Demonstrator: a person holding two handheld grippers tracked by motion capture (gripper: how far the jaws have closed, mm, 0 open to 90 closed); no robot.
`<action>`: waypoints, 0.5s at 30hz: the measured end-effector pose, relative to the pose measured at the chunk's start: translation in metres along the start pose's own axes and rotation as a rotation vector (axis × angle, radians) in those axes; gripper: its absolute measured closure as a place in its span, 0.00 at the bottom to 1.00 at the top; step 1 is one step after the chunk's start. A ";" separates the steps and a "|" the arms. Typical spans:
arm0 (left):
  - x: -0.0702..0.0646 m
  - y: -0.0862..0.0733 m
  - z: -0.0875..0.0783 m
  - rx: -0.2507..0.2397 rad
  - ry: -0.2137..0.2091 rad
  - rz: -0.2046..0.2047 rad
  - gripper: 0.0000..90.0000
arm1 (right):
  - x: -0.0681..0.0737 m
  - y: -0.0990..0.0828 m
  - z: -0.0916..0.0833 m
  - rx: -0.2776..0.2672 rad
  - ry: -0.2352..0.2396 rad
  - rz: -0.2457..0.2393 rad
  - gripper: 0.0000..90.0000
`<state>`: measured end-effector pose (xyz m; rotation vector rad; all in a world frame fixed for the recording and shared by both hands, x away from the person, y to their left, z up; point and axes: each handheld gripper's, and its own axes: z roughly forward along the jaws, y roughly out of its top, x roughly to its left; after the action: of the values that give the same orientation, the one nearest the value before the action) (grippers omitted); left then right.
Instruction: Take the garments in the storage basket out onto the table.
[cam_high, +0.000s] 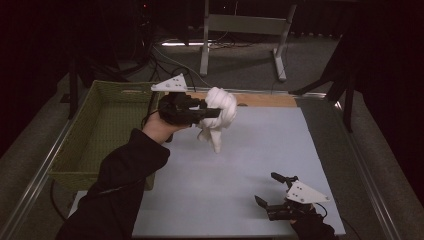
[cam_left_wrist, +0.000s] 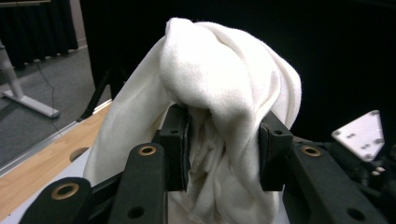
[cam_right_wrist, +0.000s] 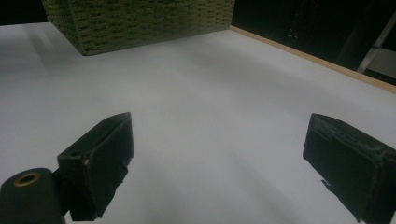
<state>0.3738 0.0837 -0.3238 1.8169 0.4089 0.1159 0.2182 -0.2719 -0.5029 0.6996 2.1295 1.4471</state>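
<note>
A bunched white cloth (cam_high: 219, 116) hangs in the air above the far left part of the white mat, held by my left gripper (cam_high: 212, 109), which is shut on it. In the left gripper view the cloth (cam_left_wrist: 219, 93) drapes over and between both black pads (cam_left_wrist: 177, 149), pinched in the middle. My right gripper (cam_high: 270, 189) rests low at the mat's near right corner, open and holding nothing. Its two pads (cam_right_wrist: 109, 158) stand wide apart over bare mat in the right gripper view.
A green woven basket (cam_high: 95, 135) stands at the left edge of the table, beside the left hand; its wall (cam_right_wrist: 140, 21) also shows far off in the right gripper view. A wooden strip (cam_high: 265, 99) borders the mat at the back. A metal table frame (cam_high: 240, 30) stands beyond.
</note>
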 end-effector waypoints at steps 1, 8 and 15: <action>-0.001 -0.001 0.004 0.004 0.007 0.003 0.71 | 0.000 0.000 0.000 0.002 0.002 0.002 0.10; -0.004 -0.008 0.023 -0.017 0.010 -0.011 0.70 | 0.000 0.001 -0.001 0.005 0.003 -0.004 0.10; -0.006 -0.019 0.041 -0.012 -0.002 -0.006 0.70 | 0.000 0.000 0.001 0.009 0.007 0.004 0.09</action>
<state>0.3761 0.0490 -0.3530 1.8036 0.4120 0.1121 0.2191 -0.2716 -0.5030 0.7031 2.1420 1.4452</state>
